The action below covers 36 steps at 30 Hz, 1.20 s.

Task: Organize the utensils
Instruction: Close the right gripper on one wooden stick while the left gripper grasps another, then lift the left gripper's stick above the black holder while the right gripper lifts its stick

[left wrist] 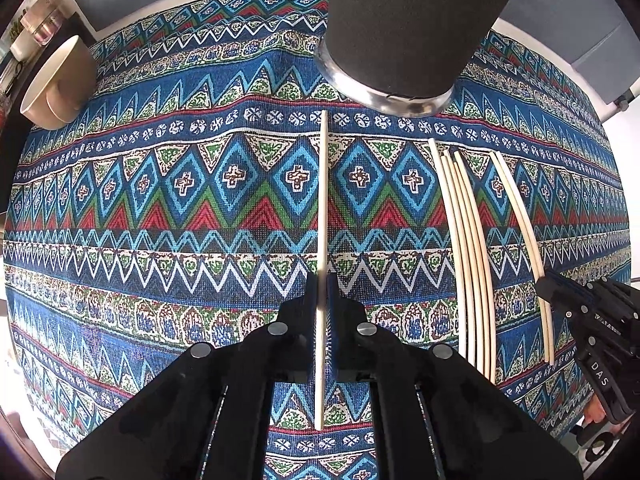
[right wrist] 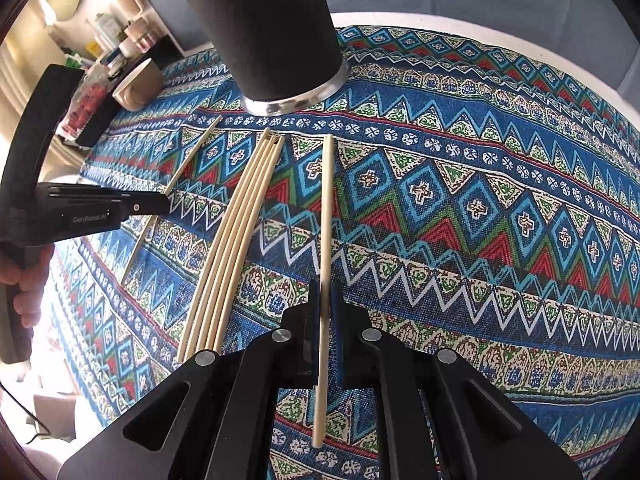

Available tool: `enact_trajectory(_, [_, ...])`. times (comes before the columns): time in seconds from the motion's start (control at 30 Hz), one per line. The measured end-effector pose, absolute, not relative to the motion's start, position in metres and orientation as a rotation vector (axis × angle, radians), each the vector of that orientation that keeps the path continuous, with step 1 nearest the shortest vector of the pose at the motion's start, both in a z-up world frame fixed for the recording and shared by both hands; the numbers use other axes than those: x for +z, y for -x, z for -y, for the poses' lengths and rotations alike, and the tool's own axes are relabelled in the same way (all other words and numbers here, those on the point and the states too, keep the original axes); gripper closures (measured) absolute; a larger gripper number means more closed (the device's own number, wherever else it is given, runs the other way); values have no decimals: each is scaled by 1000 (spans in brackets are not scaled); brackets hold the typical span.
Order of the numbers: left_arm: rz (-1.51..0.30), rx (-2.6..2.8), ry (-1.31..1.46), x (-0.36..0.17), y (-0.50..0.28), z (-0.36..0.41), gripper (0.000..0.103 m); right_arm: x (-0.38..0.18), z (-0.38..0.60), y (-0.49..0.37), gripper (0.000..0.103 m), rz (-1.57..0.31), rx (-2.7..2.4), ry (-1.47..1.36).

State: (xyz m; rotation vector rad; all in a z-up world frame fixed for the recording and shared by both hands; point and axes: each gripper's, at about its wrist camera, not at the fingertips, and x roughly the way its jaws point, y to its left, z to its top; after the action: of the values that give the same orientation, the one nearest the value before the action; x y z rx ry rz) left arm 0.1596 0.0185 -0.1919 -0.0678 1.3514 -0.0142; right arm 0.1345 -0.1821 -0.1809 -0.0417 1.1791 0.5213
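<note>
left gripper (left wrist: 322, 316) pinching one chopstick (left wrist: 323, 208) | right gripper (right wrist: 325, 320) pinching another chopstick (right wrist: 326, 216) | best tilted tip-down over black holder (left wrist: 404, 28)

both tools (left wrist: 322, 280) (right wrist: 326, 284) are matte black with blue ribbed pads, round silver screws and white lettering.

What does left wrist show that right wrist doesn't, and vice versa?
Only left wrist: the left gripper shut on its own chopstick seen head-on.

Only right wrist: the right gripper closed on a chopstick head-on, plus a shelf of bottles behind the table.

Both: the black holder, the loose chopstick bundle, the beige cup and the patterned tablecloth.
</note>
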Motion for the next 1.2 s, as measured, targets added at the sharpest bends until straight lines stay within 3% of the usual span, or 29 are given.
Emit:
enact_trajectory(0.4, [-1383, -17, 145, -195, -135, -58, 99, -170, 210, -138, 98, -1168, 535, -148])
enact_trajectory(0.57, [-1381, -13, 132, -196, -122, -70, 99, -178, 203, -137, 98, -1193, 498, -16])
enact_trajectory(1.2, [-1396, -13, 138, -184, -133, -55, 98, -171, 204, -131, 98, -1171, 507, -36])
